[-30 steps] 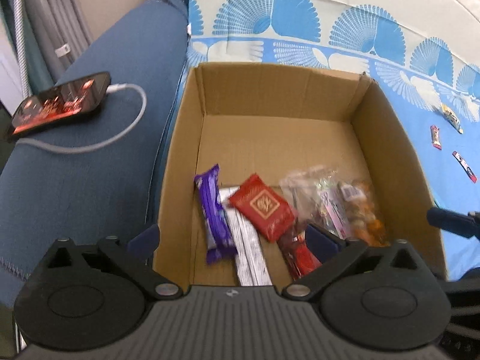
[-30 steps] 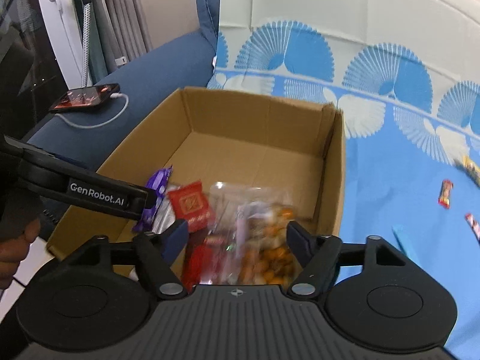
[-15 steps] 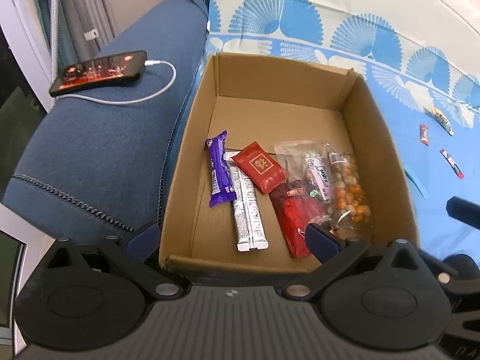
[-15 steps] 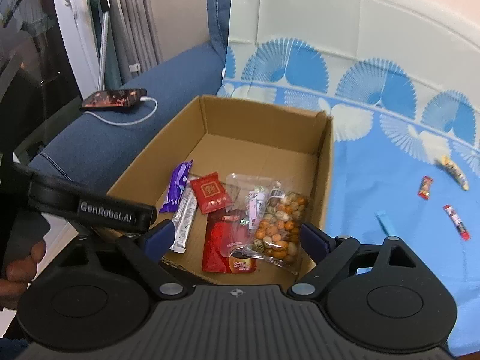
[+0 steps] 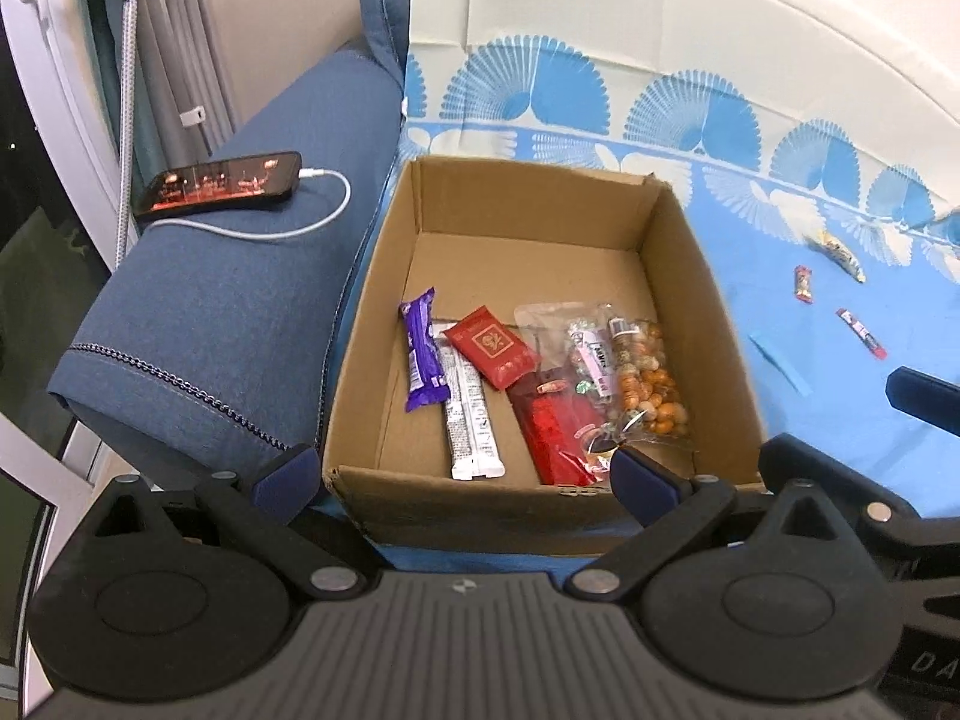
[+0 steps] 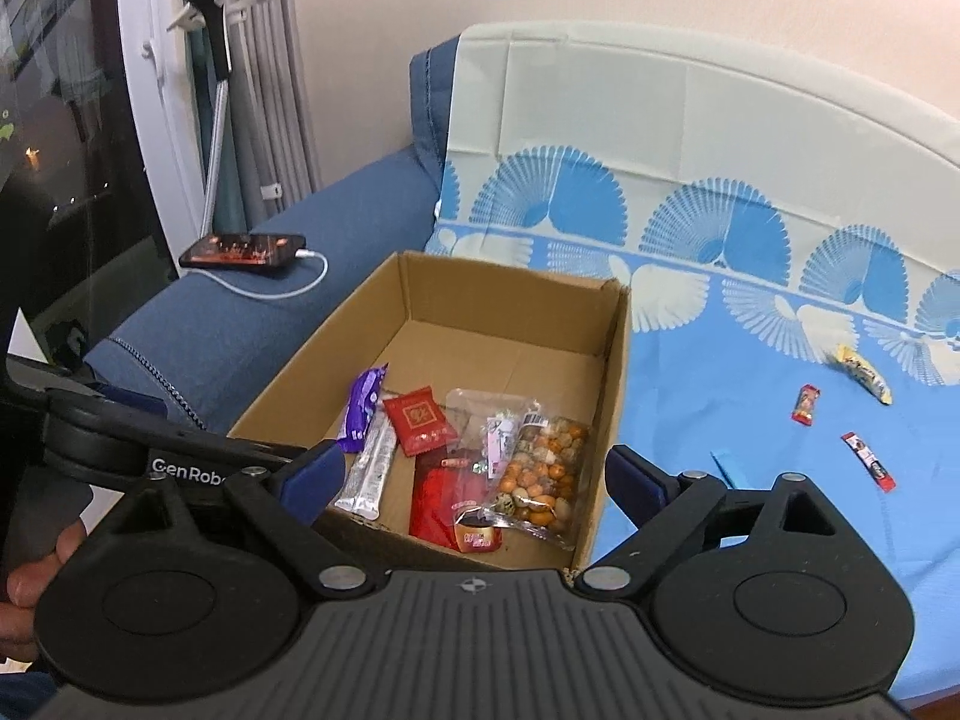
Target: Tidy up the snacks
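Observation:
An open cardboard box sits on the blue patterned cloth. Inside lie a purple bar, silver sticks, a red packet, a red bag and a clear bag of nuts. My left gripper hangs open above the box's near edge, holding nothing. My right gripper hovers over the near right corner of the box, its jaws opening with nothing between them. Loose on the cloth lie a red candy, a yellow wrapper and a red-white stick.
A lit phone with a white cable rests on the blue sofa arm left of the box. A thin blue strip lies on the cloth right of the box. A person's hand grips the left tool's handle. A window and curtain stand far left.
Both grippers have drawn back and up from inside the box, so more of the sofa shows. The right jaws spread wider, leaving the clear nut bag lying in the box.

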